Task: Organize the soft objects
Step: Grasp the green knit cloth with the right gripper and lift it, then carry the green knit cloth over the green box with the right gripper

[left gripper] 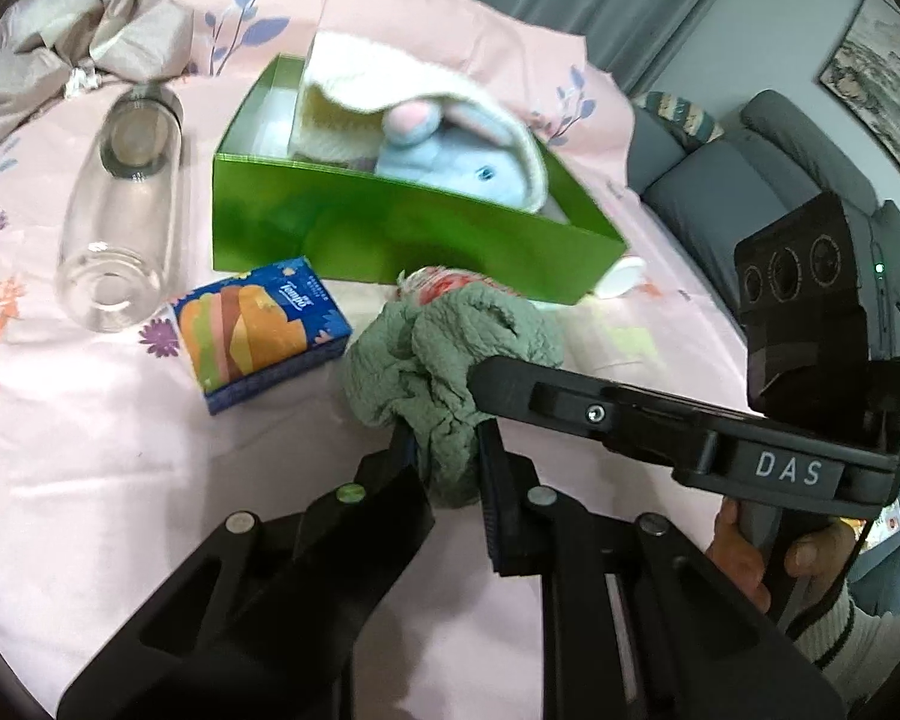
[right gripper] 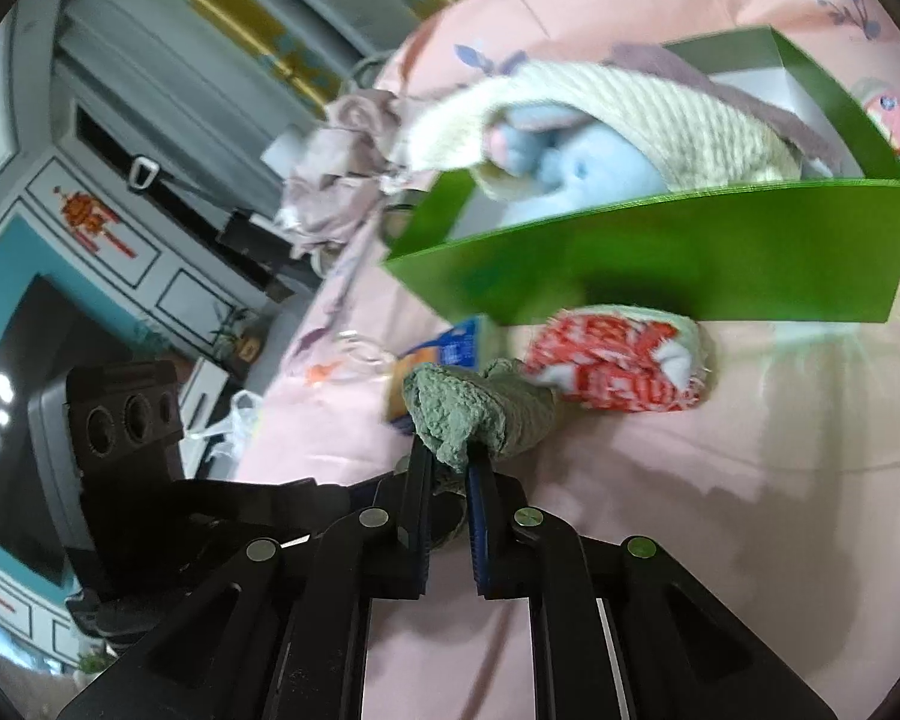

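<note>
A crumpled grey-green cloth (left gripper: 444,348) lies on the pink sheet in front of the green box (left gripper: 390,234). My left gripper (left gripper: 447,450) is shut on its near fold. In the right wrist view my right gripper (right gripper: 450,456) pinches another fold of the same green cloth (right gripper: 480,414). A red-and-white cloth (right gripper: 618,360) lies just behind it, against the green box (right gripper: 660,258). Inside the box sit a blue plush toy (left gripper: 450,168) and a cream knit piece (left gripper: 390,90) draped over it.
A tissue pack (left gripper: 258,336) lies left of the green cloth. A clear glass jar (left gripper: 120,210) lies on its side further left. Crumpled mauve fabric (left gripper: 90,30) is at the far left. A white cap (left gripper: 624,276) sits by the box's right corner. A grey sofa (left gripper: 750,180) stands beyond.
</note>
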